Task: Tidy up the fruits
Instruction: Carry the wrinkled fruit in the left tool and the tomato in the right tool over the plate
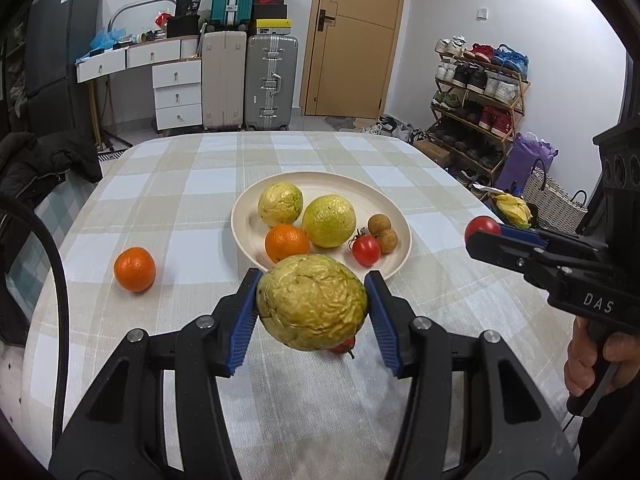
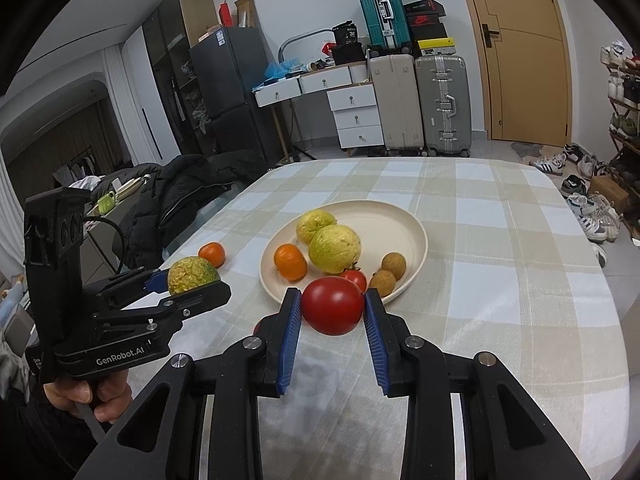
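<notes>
just before the plate (image 1: pixel 244 216) on the desk, the left gripper (image 1: pixel 312 308) jaws clamp a wrinkled guava (image 1: pixel 312 306) and the right gripper (image 2: pixel 332 312) jaws a tomato (image 2: pixel 332 306) (both lifted, probably to go onto it).

Wrinkled yellow-green passion fruit (image 1: pixel 312 302), clamped between blue pads, lifted off the checked tabletop just before the plate. Glossy red tomato (image 2: pixel 332 306), likewise clamped and raised near the plate's front rim. On the round cream plate (image 1: pixel 384 196): two bumpy yellow-green fruits (image 1: pixel 280 204) touching each other, a bright orange mandarin (image 1: pixel 287 242) in front, a small stemmed red tomato (image 1: pixel 365 249), two brown longans (image 1: pixel 383 233) side by side. Second orange mandarin (image 1: pixel 135 269) alone on the cloth, left of the plate.
</notes>
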The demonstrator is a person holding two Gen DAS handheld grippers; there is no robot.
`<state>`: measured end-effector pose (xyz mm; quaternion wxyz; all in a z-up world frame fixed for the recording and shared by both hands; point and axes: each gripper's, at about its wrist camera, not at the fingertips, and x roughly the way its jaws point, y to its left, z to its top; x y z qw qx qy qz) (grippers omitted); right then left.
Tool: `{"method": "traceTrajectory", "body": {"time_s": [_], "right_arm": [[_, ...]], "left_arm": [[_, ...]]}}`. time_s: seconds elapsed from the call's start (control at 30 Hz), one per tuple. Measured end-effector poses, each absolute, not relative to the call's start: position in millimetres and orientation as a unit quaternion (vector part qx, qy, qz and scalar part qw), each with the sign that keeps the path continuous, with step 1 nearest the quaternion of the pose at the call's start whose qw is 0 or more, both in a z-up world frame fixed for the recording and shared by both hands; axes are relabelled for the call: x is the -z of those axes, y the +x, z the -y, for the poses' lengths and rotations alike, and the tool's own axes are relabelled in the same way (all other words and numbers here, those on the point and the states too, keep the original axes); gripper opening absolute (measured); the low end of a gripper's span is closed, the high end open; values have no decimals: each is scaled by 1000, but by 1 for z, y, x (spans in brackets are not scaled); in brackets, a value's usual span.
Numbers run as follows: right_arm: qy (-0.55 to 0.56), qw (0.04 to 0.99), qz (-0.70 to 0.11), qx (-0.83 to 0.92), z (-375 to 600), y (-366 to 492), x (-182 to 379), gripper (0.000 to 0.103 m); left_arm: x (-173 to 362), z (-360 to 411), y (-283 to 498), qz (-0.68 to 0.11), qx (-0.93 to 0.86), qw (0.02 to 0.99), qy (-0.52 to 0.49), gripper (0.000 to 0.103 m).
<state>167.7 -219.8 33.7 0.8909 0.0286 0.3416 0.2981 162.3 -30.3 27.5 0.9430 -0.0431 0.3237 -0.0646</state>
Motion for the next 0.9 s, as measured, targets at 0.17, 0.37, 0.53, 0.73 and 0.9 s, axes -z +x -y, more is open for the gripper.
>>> {"method": "traceTrajectory", "body": {"time_s": [0.17, 0.37, 0.53, 0.73, 0.9], "right_arm": [[27, 892, -346, -290, 220, 181, -35, 33], [32, 892, -351, -283, 218, 194, -34, 32], [35, 889, -359, -282, 214, 205, -29, 33], [49, 886, -369, -278, 212, 218, -23, 33], [47, 885, -375, -270, 208, 227, -16, 33]], "left_arm": [[-24, 30, 176, -323, 58, 944, -38, 49], [-19, 30, 192, -328, 56, 942, -43, 49], [-15, 30, 202, -332, 58, 940, -50, 49], [-11, 34, 215, -331, 59, 941, -47, 49], [-4, 39, 225, -337, 60, 939, -40, 49]]}}
